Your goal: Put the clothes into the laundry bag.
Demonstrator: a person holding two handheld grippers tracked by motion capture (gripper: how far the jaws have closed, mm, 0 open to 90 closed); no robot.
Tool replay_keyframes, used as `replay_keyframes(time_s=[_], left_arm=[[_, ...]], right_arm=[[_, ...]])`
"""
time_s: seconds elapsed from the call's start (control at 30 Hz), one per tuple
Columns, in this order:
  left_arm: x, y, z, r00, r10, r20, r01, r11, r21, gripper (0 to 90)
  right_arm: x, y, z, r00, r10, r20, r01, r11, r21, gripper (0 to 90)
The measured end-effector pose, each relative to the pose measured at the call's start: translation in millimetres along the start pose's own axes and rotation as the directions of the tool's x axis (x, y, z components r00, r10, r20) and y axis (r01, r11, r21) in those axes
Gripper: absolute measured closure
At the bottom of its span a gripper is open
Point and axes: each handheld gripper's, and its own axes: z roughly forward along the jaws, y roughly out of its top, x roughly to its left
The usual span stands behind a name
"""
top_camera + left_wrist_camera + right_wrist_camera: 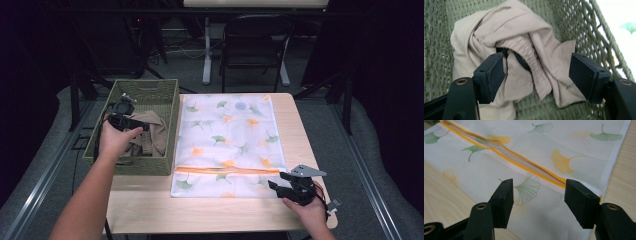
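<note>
A crumpled beige garment (524,47) with an elastic waistband lies in the green woven basket (165,100) at the table's left. My left gripper (137,125) (537,75) hangs just over the garment (152,132), jaws open, the cloth showing between them untouched. A white mesh laundry bag (230,140) printed with green and orange leaves lies flat on the table, its orange-edged zipper (524,162) partly parted. My right gripper (281,182) (539,200) hovers open over the bag's near right corner (544,220), nothing gripped.
The light wooden table (200,210) carries the basket and bag. A black folding chair (255,45) and a white table leg (206,50) stand beyond the far edge. Dark floor and grey matting surround the table.
</note>
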Motion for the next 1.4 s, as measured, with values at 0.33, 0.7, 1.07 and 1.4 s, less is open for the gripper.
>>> replay_keyframes(time_s=[0.33,0.7,1.07,1.4], left_arm=[[16.7,14.4,26.5,0.9991,-0.038,-0.021,0.039,0.9987,0.032,27.6],[22.2,20.2,48.6,0.9962,-0.084,-0.024,0.085,0.9953,0.046,22.0],[18.1,20.6,62.9,0.9929,-0.052,-0.107,0.061,0.9944,0.086,15.3],[37.6,14.3,61.4,0.9856,-0.080,-0.149,0.100,0.9866,0.129,14.0]], right_arm=[[-0.9,0.0,0.1,0.9997,0.021,-0.008,-0.021,1.000,-0.012,40.3],[1.2,-1.9,-0.4,0.9999,0.013,-0.004,-0.013,1.000,-0.013,40.3],[3.9,-3.0,3.1,0.9999,0.010,-0.004,-0.010,1.000,-0.002,40.3],[5.2,-3.5,3.8,1.0000,-0.001,-0.008,0.001,1.000,-0.002,40.3]])
